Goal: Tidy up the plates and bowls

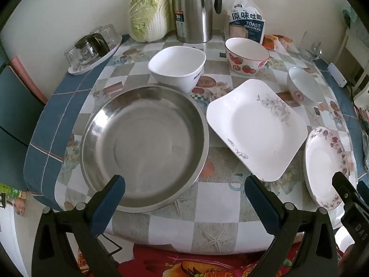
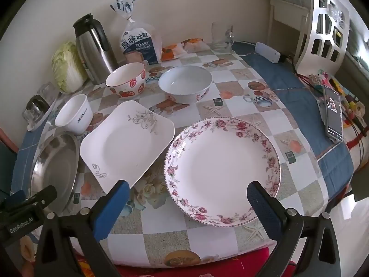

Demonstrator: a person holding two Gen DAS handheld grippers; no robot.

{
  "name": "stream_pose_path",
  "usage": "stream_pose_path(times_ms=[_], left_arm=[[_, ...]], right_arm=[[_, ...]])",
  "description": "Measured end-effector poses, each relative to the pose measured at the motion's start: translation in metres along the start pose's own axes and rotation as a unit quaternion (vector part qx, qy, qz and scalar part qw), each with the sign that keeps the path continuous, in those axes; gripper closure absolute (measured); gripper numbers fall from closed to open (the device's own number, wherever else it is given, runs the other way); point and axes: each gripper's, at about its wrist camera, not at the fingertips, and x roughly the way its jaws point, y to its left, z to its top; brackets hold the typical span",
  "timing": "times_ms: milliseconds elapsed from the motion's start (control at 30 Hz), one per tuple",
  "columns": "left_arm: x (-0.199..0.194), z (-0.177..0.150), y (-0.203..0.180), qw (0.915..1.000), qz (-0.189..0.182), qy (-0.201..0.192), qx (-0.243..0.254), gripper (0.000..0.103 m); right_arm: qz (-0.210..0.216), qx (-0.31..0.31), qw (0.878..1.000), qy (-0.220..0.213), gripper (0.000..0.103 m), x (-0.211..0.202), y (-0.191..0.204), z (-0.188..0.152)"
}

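Your left hand-held gripper (image 1: 184, 187) hangs spread over the steel pan (image 1: 144, 147); your right hand-held gripper (image 2: 186, 191) gapes above the floral plate (image 2: 222, 170). The square plate (image 2: 128, 142) lies between them on the tabletop (image 2: 203, 237), perhaps touching the floral plate's rim, with three bowls farther back.

1. We see a silver steel pan (image 1: 143, 147).
2. We see a white square plate (image 2: 129, 140) with grey scrollwork.
3. We see a round plate (image 2: 221, 170) rimmed in pink flowers.
4. We see a white bowl (image 2: 125, 79) printed with red strawberries.
5. We see a checked grey-and-white table (image 2: 207, 237) cloth, edged blue.
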Motion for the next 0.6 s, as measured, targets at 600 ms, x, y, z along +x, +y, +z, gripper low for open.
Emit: stream_pose_path(times_ms=[600], left_arm=[[0.0024,-0.0014,0.0002,1.0000,0.000,0.003,-0.002,0.000]], right_arm=[[0.003,0.004,1.000,-0.001,0.000,-0.0013,-0.0033,0.0004]])
